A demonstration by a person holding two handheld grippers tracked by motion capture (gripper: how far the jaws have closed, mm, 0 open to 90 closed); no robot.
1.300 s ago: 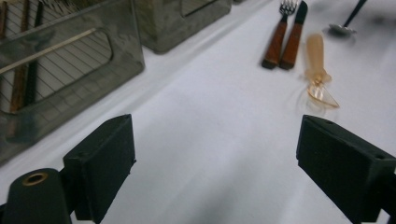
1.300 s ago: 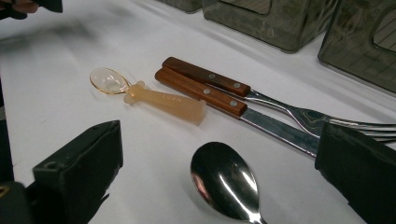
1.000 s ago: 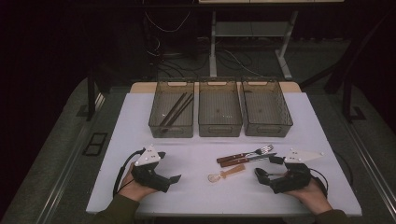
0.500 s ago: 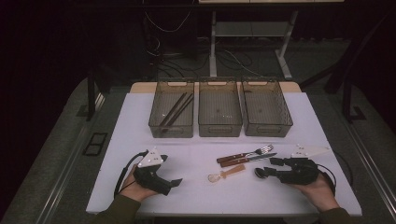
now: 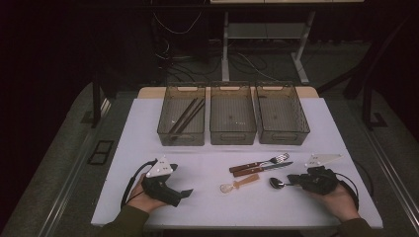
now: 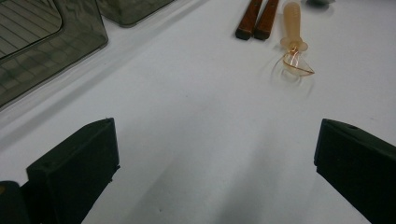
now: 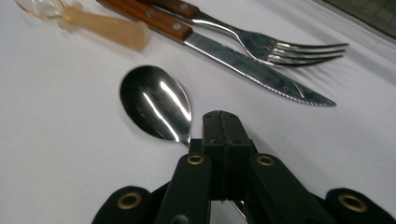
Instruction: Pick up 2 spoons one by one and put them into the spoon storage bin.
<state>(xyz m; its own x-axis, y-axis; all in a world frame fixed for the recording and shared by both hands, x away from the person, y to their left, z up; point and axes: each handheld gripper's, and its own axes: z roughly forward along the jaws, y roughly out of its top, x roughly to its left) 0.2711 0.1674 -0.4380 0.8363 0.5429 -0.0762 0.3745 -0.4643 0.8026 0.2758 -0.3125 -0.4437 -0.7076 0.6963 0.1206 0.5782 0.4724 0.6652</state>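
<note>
Slippage threatens the metal spoon (image 7: 156, 103) at five o'clock on the worktop (image 5: 148, 133), since the right claw (image 7: 220, 122), just closed, pinches only its thin neck, while the left claw (image 5: 185, 193) gapes empty.

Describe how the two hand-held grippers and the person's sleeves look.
Both are black. The left hand-held gripper has blocky jaws, a pale three-cornered plate on top and a looping black cable. The right hand-held gripper has one too, plus brass-coloured rivets. Sleeves are dark olive.
</note>
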